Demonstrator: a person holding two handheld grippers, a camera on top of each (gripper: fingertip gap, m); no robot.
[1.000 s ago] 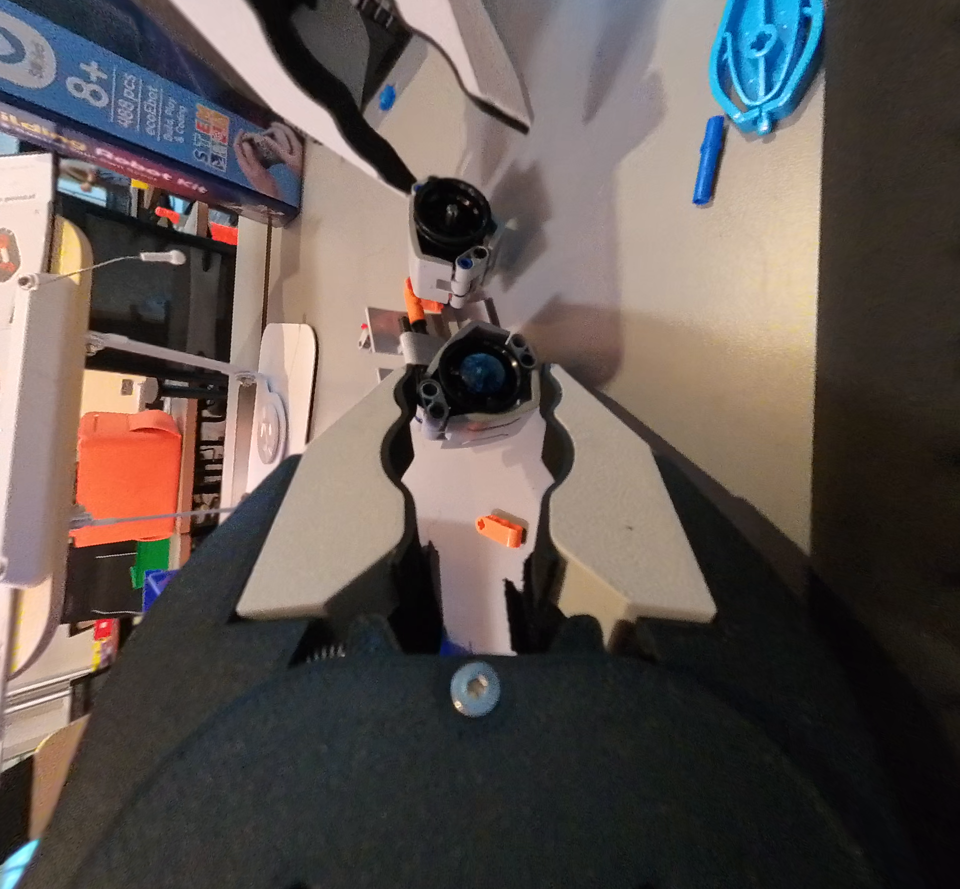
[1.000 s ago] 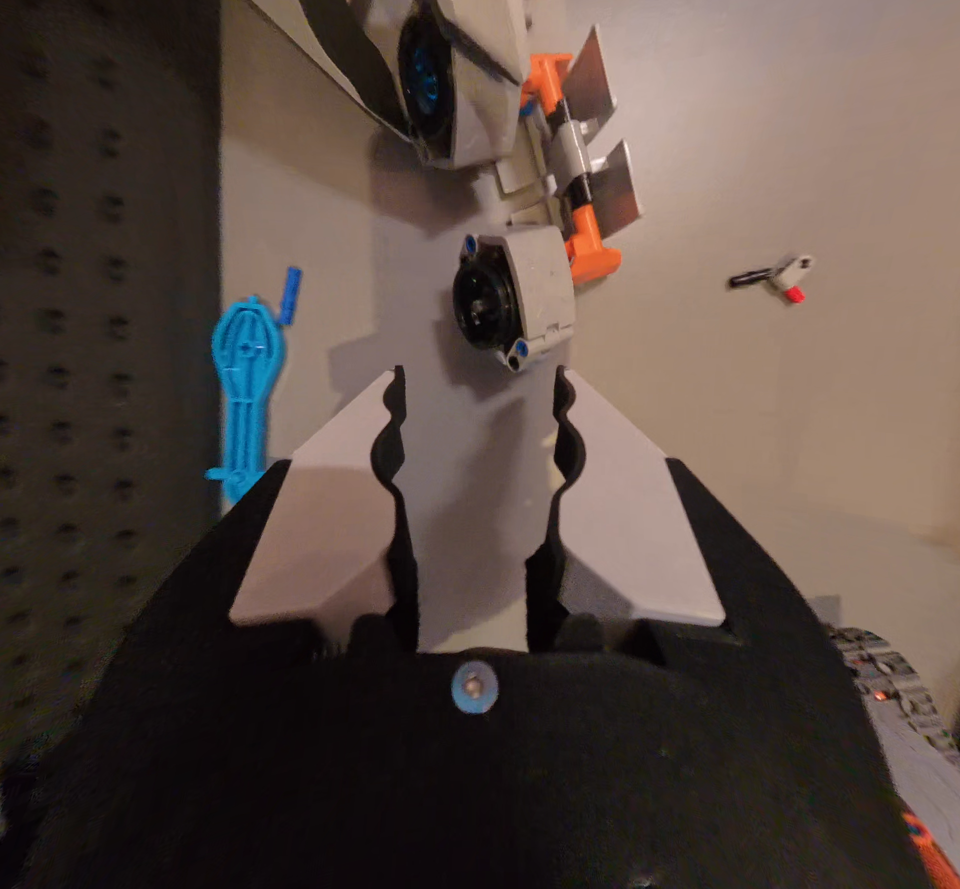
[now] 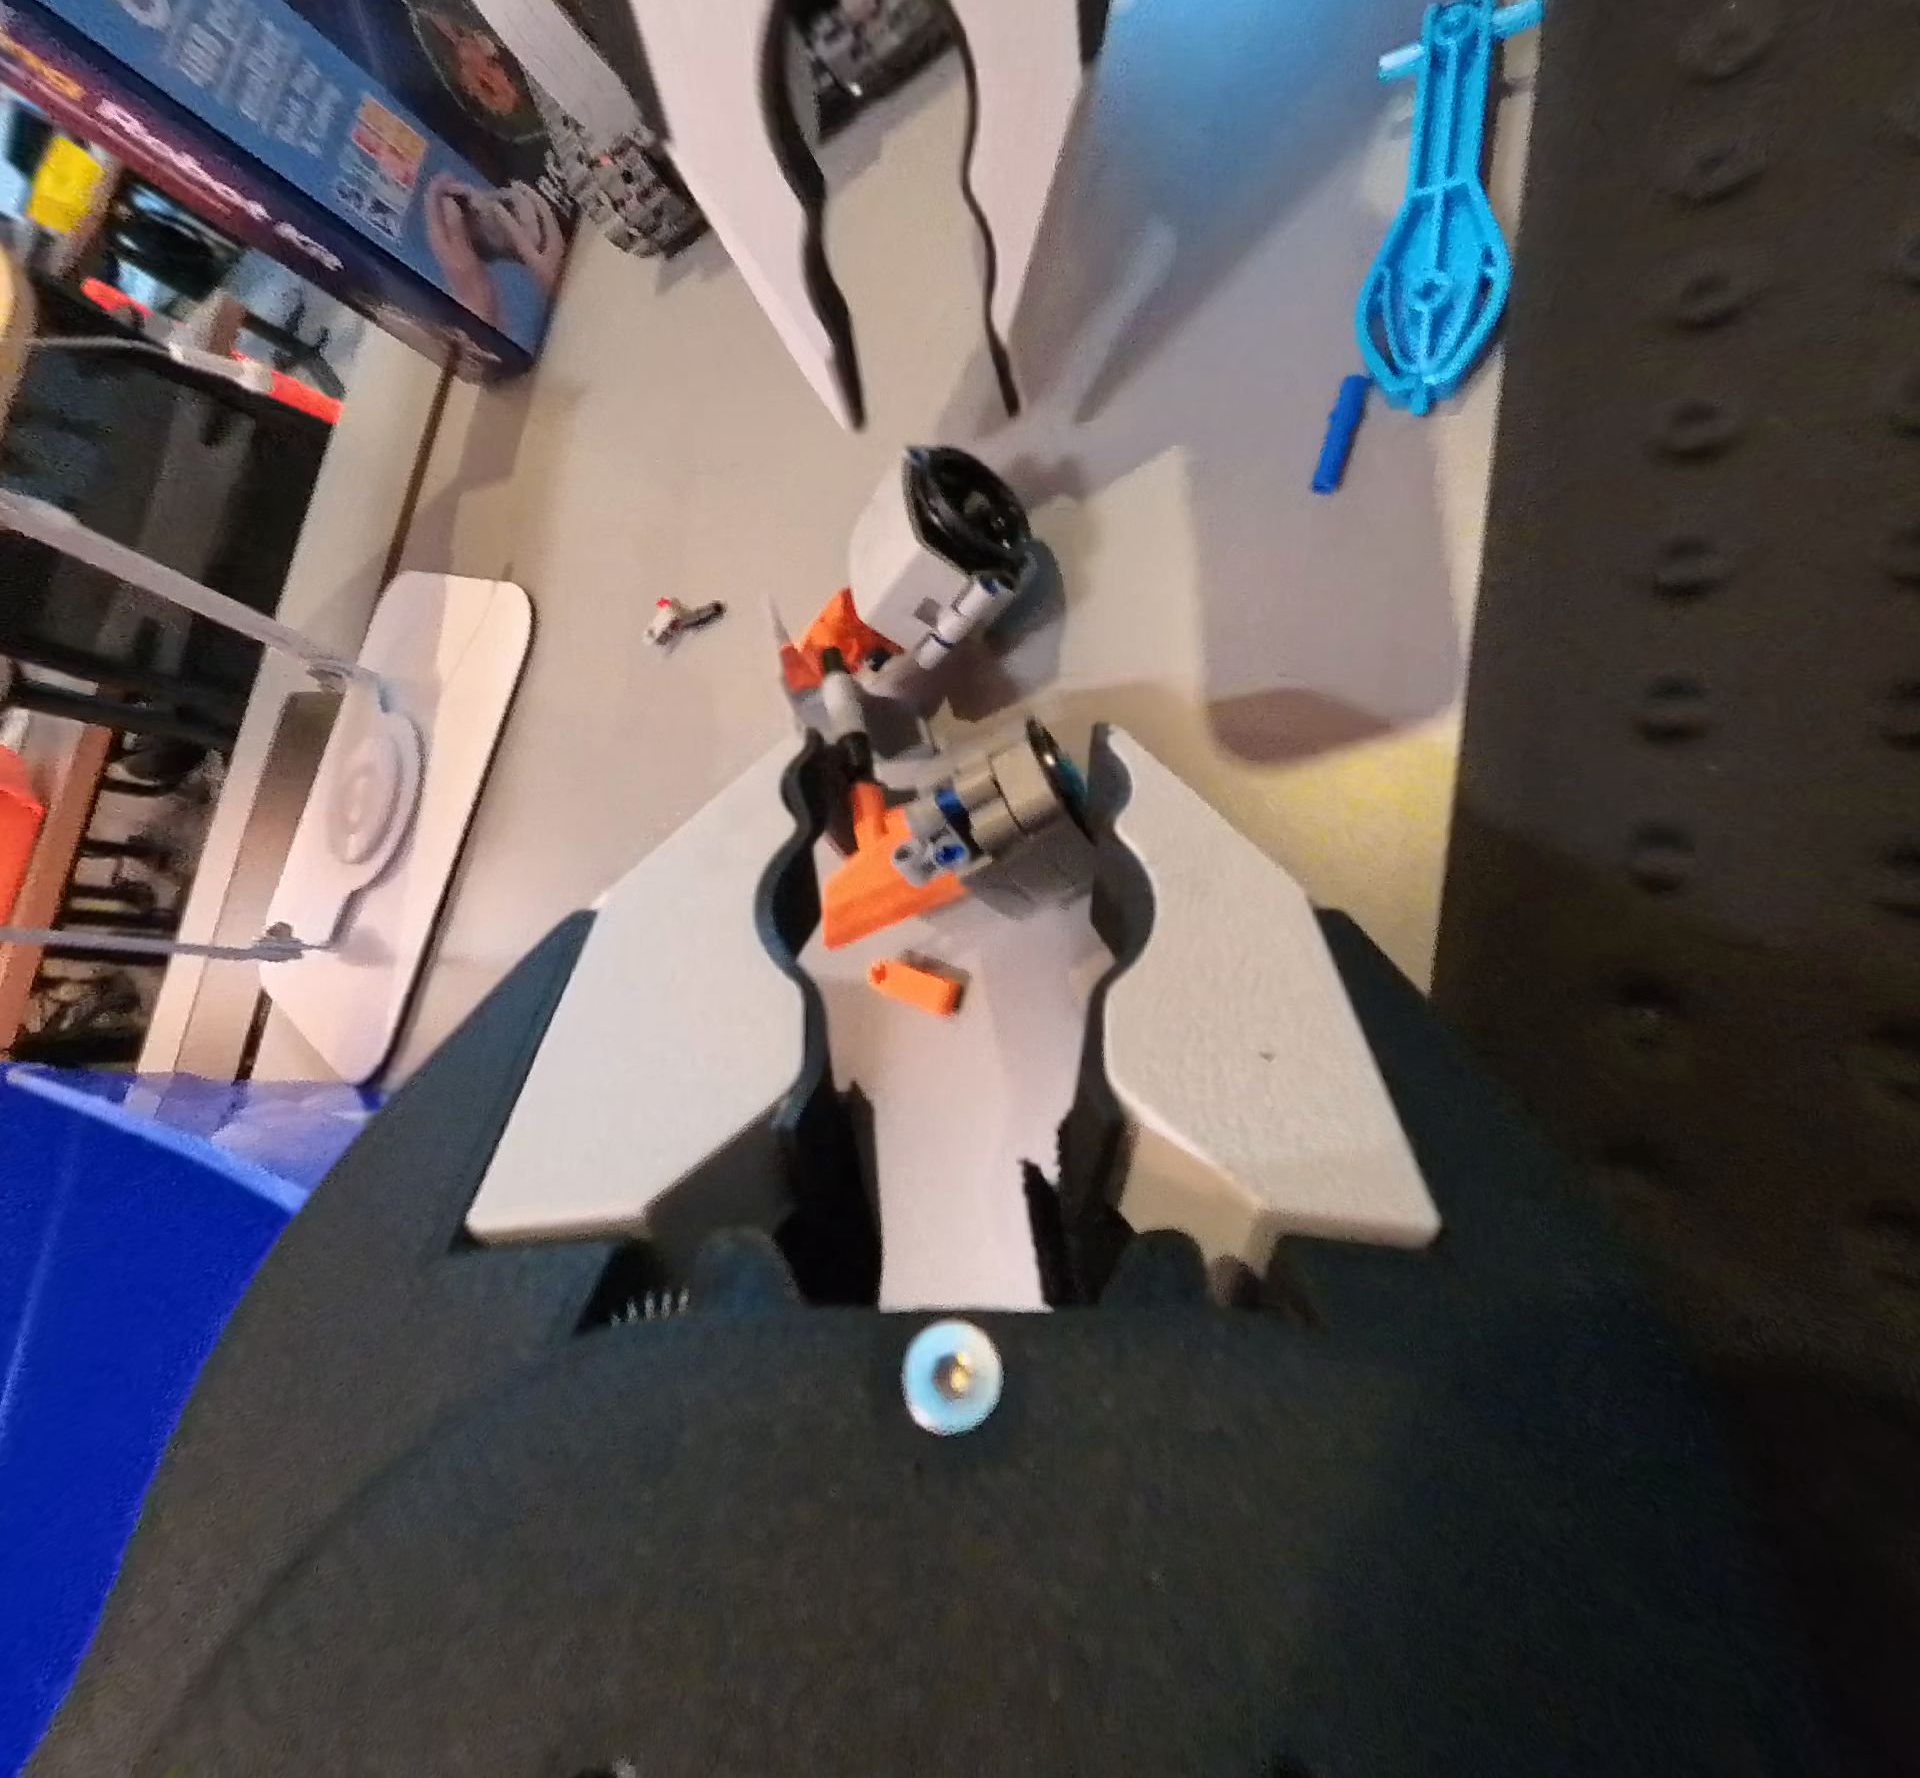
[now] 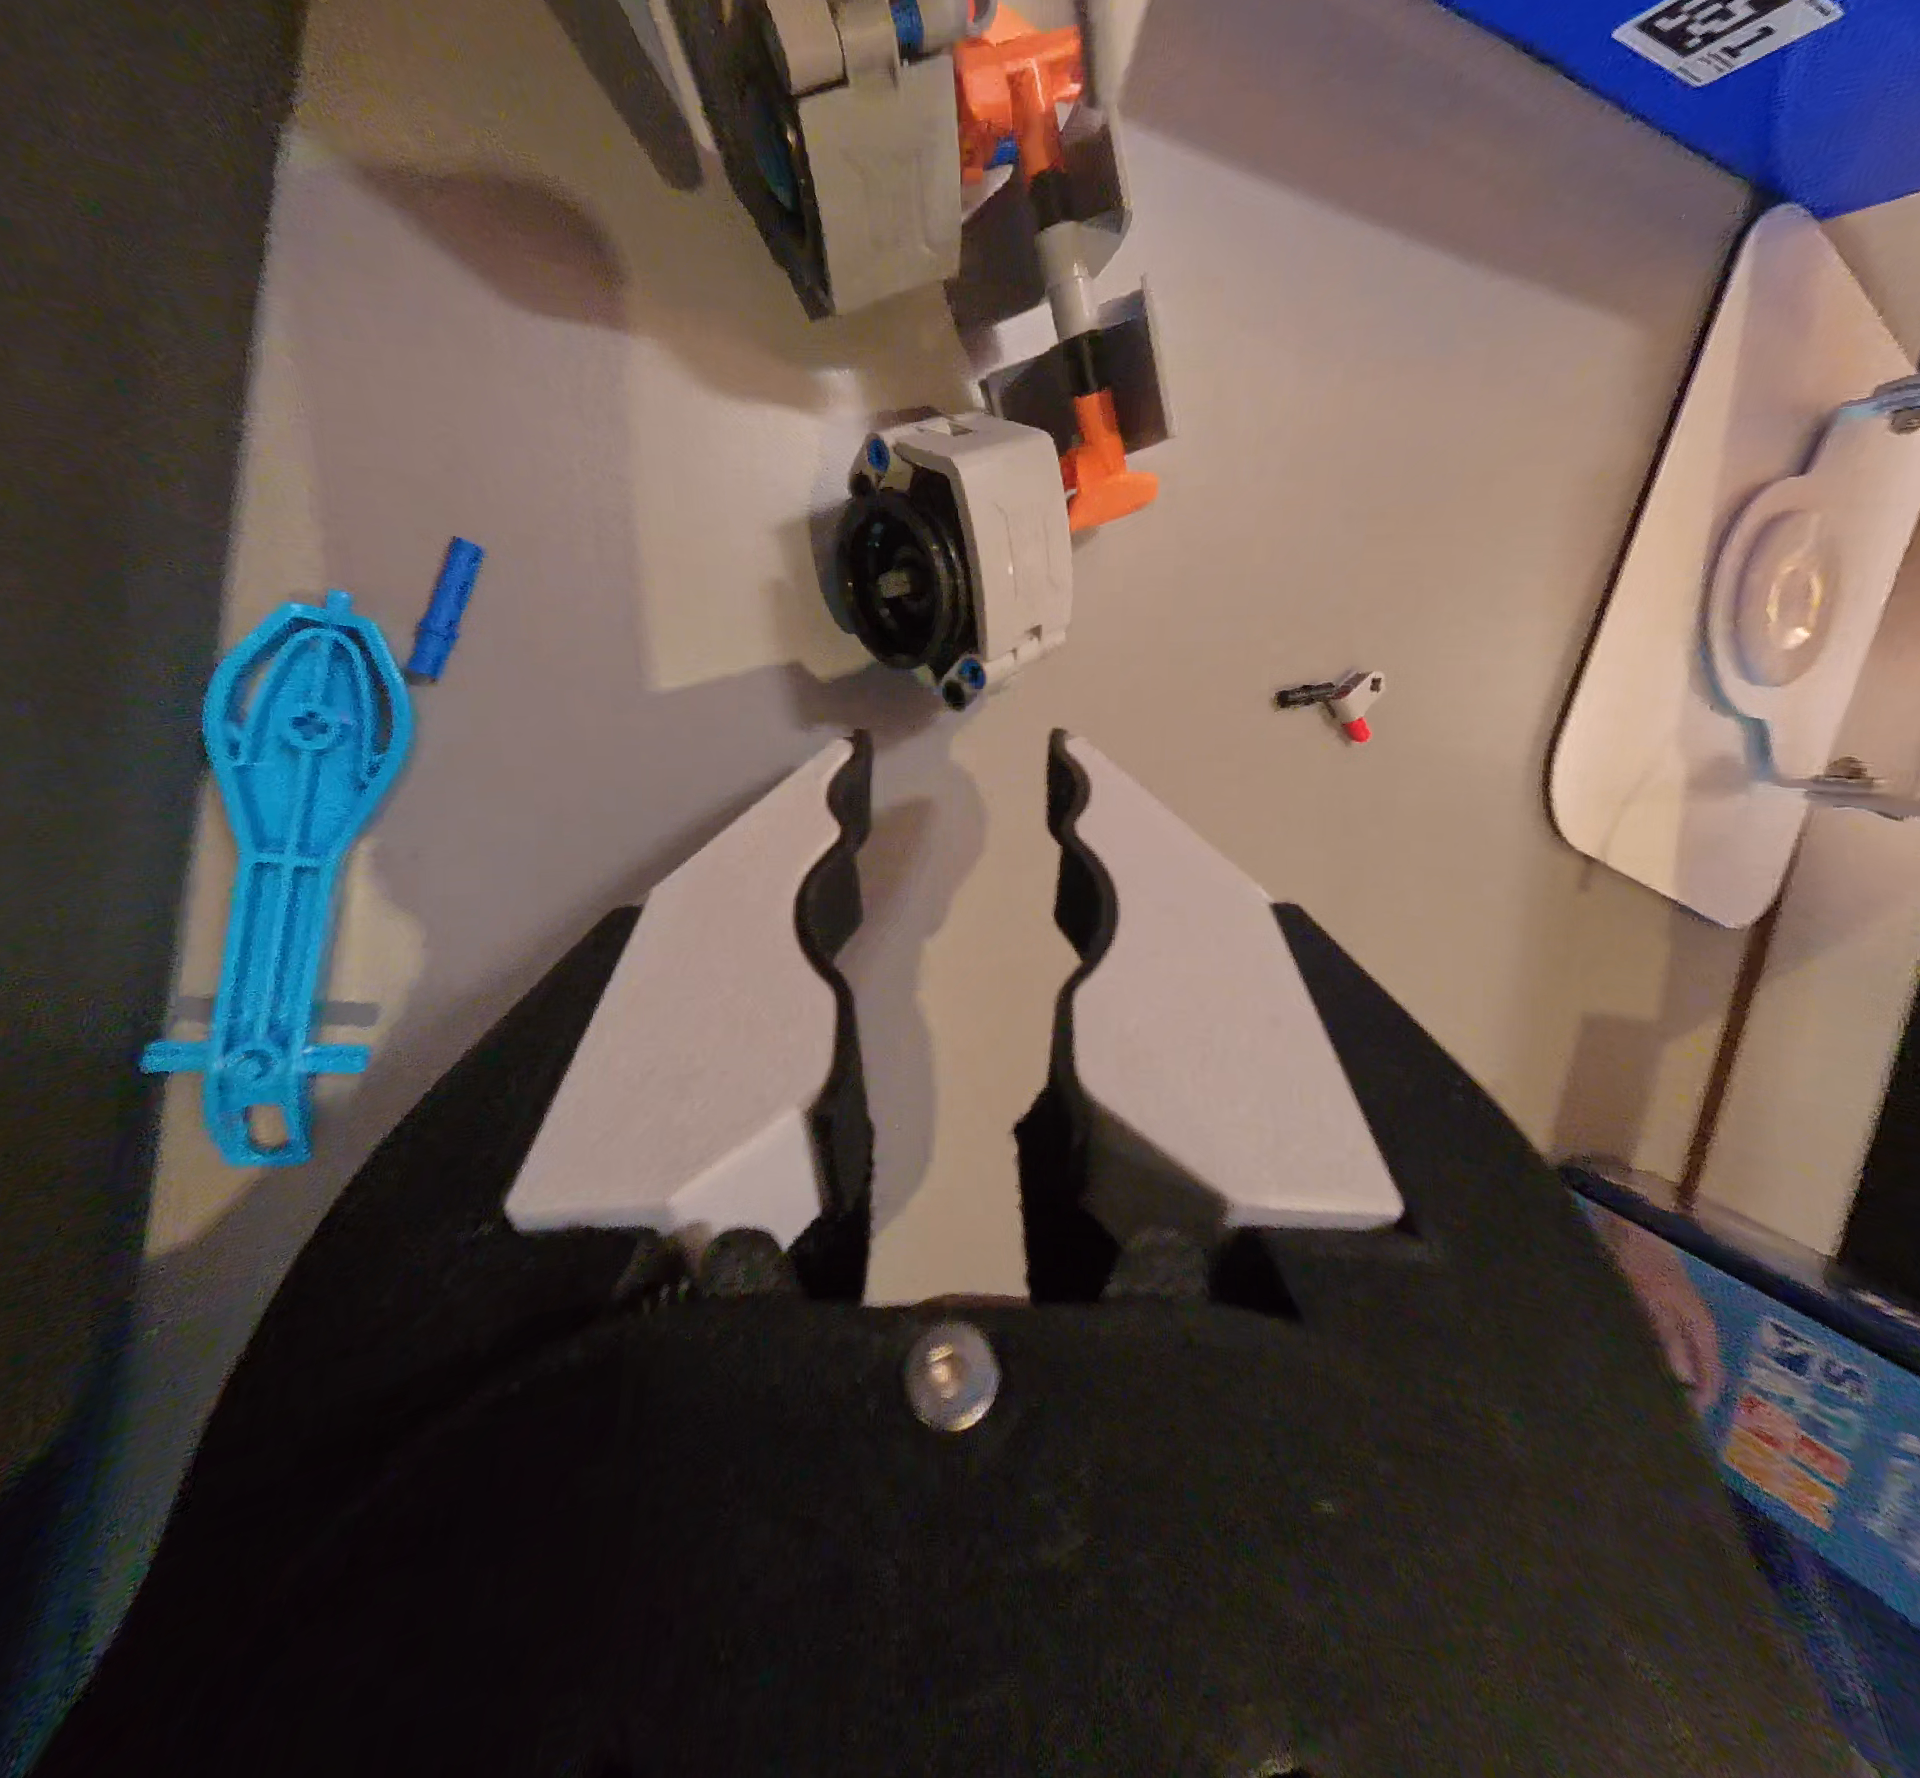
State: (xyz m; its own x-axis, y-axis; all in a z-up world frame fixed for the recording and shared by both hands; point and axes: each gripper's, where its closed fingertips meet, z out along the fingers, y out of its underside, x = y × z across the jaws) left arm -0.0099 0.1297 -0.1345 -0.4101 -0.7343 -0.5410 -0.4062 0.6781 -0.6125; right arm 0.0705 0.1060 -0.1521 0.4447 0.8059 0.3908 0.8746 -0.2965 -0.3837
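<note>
Between the fingers of the left hand-held gripper [image 3: 954,783] sits one grey motor block [image 3: 1013,809] of a grey and orange brick assembly [image 4: 1049,274]; the jaws pinch it. Its second motor block [image 4: 956,554] lies on the pale worktop [image 4: 1403,481], just beyond the tips of the right hand-held gripper [image 4: 954,757], whose jaws are spread and hold nothing. Further left lie a light blue plastic tool [image 4: 296,855] and a small blue pin [image 4: 447,606]. A blue box [image 3: 270,107] carries printed writing.

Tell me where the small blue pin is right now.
The small blue pin lies on the table at the left of the right wrist view, just beside the head of the light-blue tool.
</note>
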